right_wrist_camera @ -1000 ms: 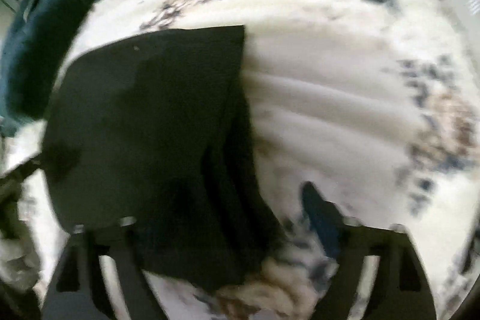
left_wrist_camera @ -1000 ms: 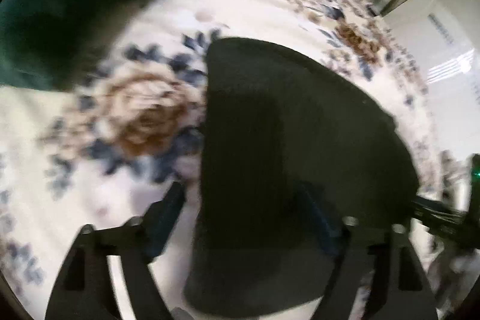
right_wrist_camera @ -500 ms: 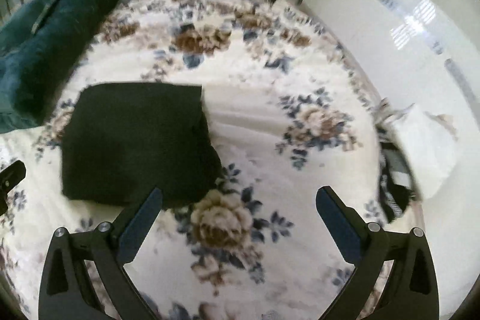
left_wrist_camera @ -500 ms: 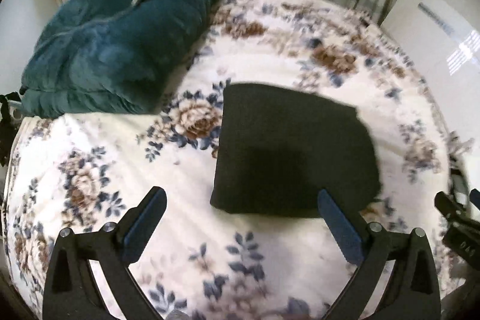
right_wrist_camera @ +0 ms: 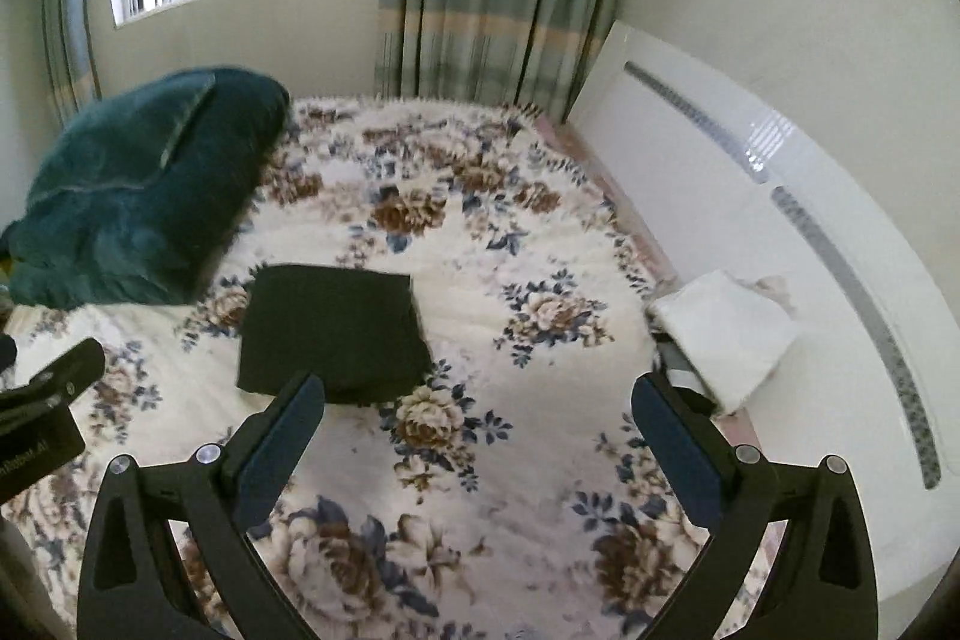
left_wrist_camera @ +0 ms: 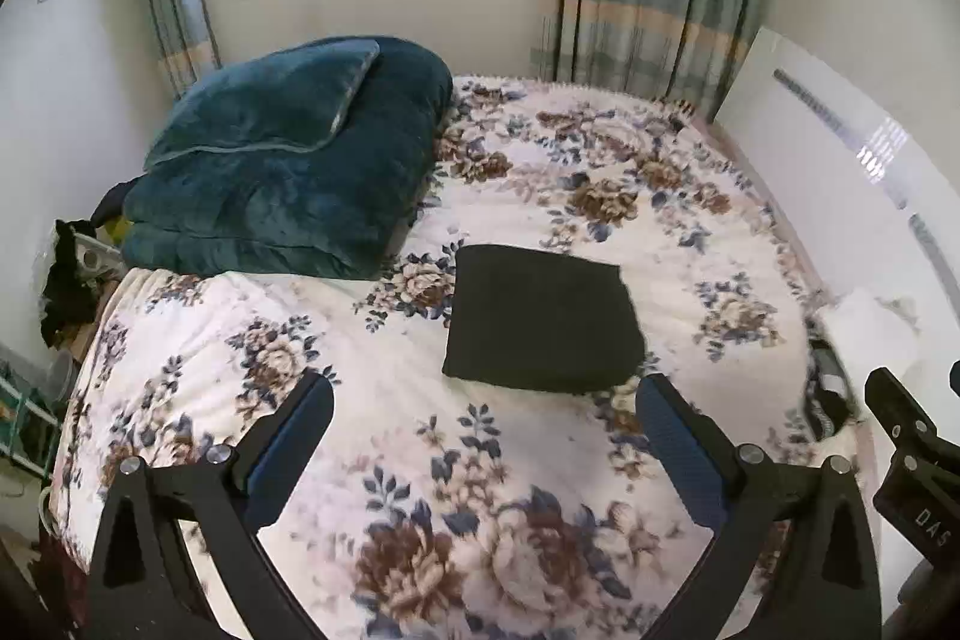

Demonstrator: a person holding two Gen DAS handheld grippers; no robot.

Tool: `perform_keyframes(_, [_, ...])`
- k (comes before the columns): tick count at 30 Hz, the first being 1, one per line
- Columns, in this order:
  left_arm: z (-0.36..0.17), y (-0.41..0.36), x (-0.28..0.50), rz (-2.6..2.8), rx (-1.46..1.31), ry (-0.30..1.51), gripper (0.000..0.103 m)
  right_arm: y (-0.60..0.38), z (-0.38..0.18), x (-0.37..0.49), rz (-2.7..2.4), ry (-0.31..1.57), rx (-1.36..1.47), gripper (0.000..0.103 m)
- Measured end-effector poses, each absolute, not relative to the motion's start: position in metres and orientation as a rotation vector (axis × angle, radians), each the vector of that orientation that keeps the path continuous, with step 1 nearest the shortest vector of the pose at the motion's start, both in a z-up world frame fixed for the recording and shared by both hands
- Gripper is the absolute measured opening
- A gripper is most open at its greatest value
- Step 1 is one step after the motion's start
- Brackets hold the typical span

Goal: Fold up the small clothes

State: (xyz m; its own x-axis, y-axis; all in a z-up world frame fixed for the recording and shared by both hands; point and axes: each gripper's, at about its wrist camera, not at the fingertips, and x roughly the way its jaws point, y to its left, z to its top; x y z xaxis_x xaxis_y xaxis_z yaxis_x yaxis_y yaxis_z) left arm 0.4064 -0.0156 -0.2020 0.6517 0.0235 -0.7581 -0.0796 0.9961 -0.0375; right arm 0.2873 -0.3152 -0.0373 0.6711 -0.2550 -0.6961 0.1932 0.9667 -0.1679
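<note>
A black garment (left_wrist_camera: 540, 319) lies folded into a flat rectangle on the floral bedspread (left_wrist_camera: 420, 460); it also shows in the right wrist view (right_wrist_camera: 330, 331). My left gripper (left_wrist_camera: 483, 436) is open and empty, held above the bed, well back from the garment. My right gripper (right_wrist_camera: 477, 436) is open and empty, also raised and back from it, with the garment ahead to its left. The right gripper's body shows at the right edge of the left wrist view (left_wrist_camera: 912, 460).
A folded teal blanket (left_wrist_camera: 288, 160) lies at the bed's far left. A white folded cloth (right_wrist_camera: 726, 334) sits at the bed's right edge by the white headboard (right_wrist_camera: 750, 220). Curtains and a window are behind. Dark clutter (left_wrist_camera: 66, 274) sits left of the bed.
Both grippers have pulled up and back from the black garment, which now lies folded alone on the bed. The view has widened from close on the cloth to the whole room.
</note>
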Motion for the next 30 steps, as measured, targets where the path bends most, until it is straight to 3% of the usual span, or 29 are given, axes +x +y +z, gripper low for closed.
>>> perform_keyframes(14, [-0.094, -0.033, 0.287, 0.044, -0.058, 0.759, 0.103, -0.317, 0.098, 0.145, -0.202, 0.691, -0.057, 0.103])
perform_keyframes(30, [-0.062, -0.033, 0.251, 0.055, -0.069, 0.710, 0.103, -0.311, 0.144, 0.105, -0.154, 0.633, -0.074, 0.103])
